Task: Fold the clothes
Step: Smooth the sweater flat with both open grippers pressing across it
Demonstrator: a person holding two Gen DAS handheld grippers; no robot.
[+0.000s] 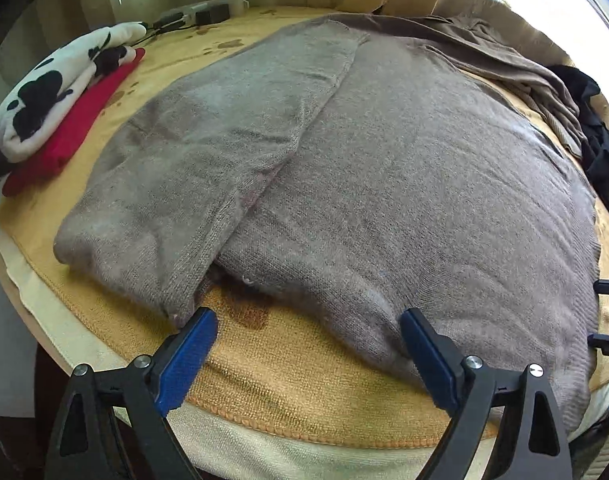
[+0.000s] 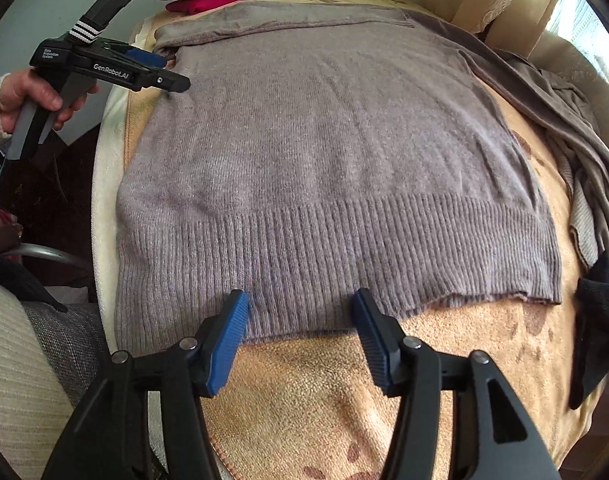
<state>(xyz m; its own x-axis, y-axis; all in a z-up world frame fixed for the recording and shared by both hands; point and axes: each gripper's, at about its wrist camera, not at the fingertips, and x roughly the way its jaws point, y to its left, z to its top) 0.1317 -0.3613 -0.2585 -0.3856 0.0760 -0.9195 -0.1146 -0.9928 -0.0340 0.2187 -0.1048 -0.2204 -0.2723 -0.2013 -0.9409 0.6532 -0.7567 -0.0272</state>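
my right tool (image 2: 300,312) hangs wide over the sweater's (image 2: 324,152) ribbed hem, nothing held. sweater lies lengthwise away on the bed (image 2: 304,400); left tool (image 1: 308,328), wide too, at the sleeve end.

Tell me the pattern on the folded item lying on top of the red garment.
White with black blotches, on the folded cloth; it shows best in the left wrist view.
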